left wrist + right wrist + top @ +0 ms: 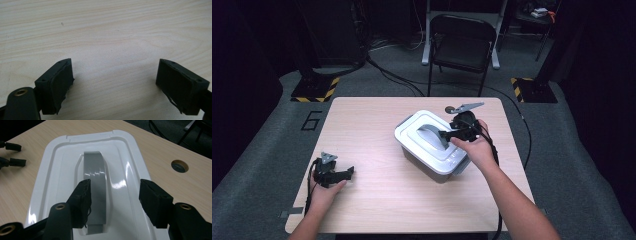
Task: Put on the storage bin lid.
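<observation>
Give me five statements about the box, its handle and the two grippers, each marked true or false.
1. The lid sits on the white box. True.
2. The right gripper is shut on the grey handle. False: its fingers stand apart, one on each side of it.
3. The left gripper holds a cup. False: it is open over bare table.
4. The handle is red. False: grey.
5. The left gripper is away from the box. True.

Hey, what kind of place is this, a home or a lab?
Likely a lab or recording studio: dark curtained walls, cables across grey floor, hazard-striped stand bases, a numbered wooden table, and a folding chair.
</observation>
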Tool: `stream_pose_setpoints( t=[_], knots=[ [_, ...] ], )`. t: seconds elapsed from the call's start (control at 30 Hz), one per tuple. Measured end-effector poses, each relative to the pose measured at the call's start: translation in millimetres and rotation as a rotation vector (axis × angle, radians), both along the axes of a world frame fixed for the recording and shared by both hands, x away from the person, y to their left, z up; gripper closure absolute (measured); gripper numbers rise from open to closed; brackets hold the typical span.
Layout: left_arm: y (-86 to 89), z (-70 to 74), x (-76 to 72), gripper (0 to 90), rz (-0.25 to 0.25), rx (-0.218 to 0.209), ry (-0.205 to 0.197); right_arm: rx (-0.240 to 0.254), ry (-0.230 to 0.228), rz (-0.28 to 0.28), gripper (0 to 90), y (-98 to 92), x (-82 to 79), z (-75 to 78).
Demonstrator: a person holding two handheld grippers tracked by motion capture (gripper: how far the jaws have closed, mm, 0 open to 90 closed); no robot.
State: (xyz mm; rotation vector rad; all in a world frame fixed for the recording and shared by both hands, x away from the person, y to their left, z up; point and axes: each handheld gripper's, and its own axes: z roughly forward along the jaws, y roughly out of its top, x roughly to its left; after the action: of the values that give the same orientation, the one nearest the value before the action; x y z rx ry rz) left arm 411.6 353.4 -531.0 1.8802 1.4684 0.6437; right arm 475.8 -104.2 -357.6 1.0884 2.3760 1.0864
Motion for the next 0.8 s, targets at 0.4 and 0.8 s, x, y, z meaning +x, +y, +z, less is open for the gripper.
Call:
stream_pose_setpoints(
  t=[0.4,0.8],
  knots=[
    [0.0,0.0,0.0,14.1,0.0,-0.001,0.0,0.012,-0.025,-0.058,43.1,-28.5,-6.5,3.6],
    [-0.1,0.0,0.0,14.1,0.0,0.0,0.0,0.029,-0.035,-0.144,42.9,-67.1,-16.1,3.1]
  ],
)
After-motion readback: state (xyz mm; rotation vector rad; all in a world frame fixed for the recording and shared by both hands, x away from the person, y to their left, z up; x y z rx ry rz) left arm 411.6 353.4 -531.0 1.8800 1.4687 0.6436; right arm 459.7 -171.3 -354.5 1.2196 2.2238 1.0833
